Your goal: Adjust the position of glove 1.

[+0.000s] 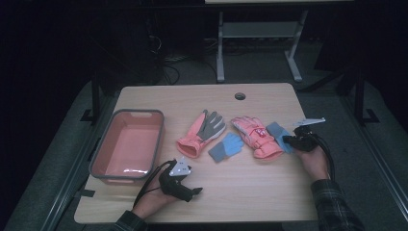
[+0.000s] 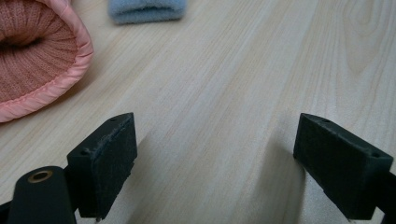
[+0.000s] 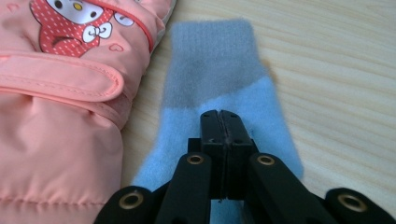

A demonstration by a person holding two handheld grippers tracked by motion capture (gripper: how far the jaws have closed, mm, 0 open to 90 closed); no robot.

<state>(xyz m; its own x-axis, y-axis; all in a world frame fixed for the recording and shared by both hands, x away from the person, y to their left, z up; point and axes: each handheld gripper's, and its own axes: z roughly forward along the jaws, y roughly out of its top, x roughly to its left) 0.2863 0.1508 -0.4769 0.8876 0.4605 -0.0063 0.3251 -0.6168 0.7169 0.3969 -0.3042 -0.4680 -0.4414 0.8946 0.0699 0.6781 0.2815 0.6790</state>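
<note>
The right gripper (image 3: 219, 114) presses down with its jaws closed together on the blue fleece glove (image 3: 219, 88), which lies flat near the right edge of the wooden table (image 1: 250, 192), tucked against the pink padded glove (image 3: 60, 93). The left gripper (image 1: 191, 191) rests near the front edge with its jaws wide apart and nothing between them, just right of the pink bin (image 1: 144, 114)

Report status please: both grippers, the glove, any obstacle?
Right gripper shut on blue glove. Left gripper open, nothing between jaws. Pink glove lies close beside the blue one.
</note>
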